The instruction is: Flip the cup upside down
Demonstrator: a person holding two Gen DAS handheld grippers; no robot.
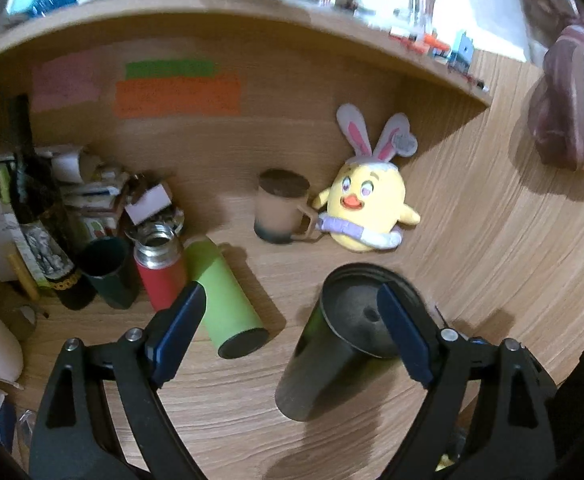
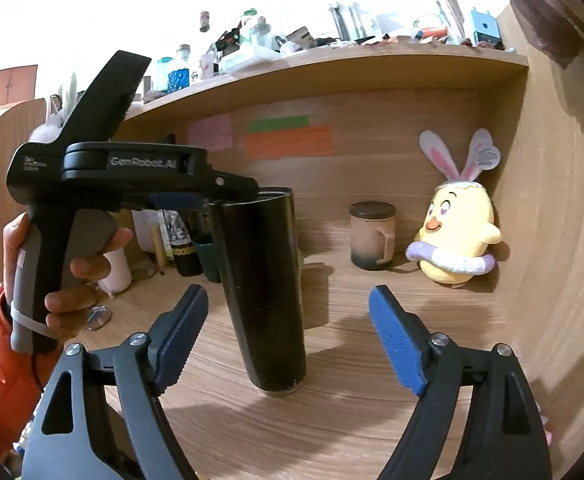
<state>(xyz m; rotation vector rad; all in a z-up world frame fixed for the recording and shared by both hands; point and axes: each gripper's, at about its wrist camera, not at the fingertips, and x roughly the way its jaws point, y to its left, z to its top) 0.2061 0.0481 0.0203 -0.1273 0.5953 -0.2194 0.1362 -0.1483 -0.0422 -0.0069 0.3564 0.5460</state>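
A tall black cup [image 1: 324, 344] [image 2: 263, 288] stands upright on the wooden desk, its open mouth up. My left gripper [image 1: 292, 320] is open, with its right finger at the cup's rim and the left finger well clear. In the right wrist view the left gripper [image 2: 195, 200] reaches the cup's top from the left, held by a hand. My right gripper [image 2: 283, 332] is open and empty, its blue pads either side of the cup's lower half and short of it.
A green tumbler [image 1: 223, 300] lies on its side. A red flask [image 1: 159, 268], a dark green cup [image 1: 107, 272] and clutter stand at the left. A lidded mug [image 1: 281, 206] [image 2: 372, 236] and a yellow chick plush [image 1: 368, 208] [image 2: 456, 236] sit at the back.
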